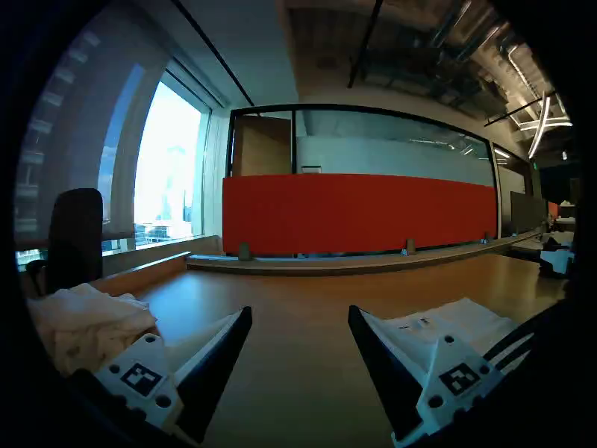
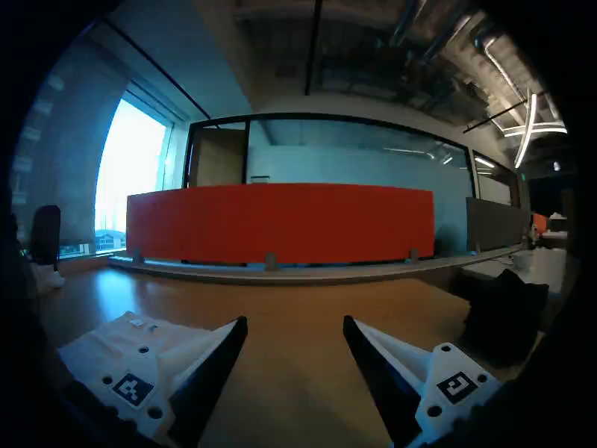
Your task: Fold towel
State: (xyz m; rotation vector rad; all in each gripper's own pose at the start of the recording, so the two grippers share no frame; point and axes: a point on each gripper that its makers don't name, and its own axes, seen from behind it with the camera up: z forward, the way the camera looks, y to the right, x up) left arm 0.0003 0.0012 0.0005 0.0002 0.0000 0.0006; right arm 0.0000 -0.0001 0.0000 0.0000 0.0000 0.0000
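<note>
Now, in the left gripper view from the left: at lower left a crumpled white pile (image 1: pixel 89 321) on the table (image 1: pixel 298 284), just beside one finger (image 1: pixel 216 358). Then the left gripper (image 1: pixel 298 310), spread wide and holding nothing, low over bare wood. At lower right a flat towel (image 1: pixel 463 317), partly hidden behind the other finger, with a small label (image 1: pixel 416 324) near its far edge. Probably the same towel (image 2: pixel 142 340) at lower left of the right gripper view, half behind a finger there too. Then the right gripper (image 2: pixel 294 319), also spread apart and empty. At far right a dark lump (image 2: pixel 507 313), not possible to identify. So, judging from both views, lies between the two tongs: to the right of the left one, to the left of the right one, about equally near to both. Long axis not possible to tell, since covered at the near side. Probably calls for turning both tongs inward, toward the near corners.
</note>
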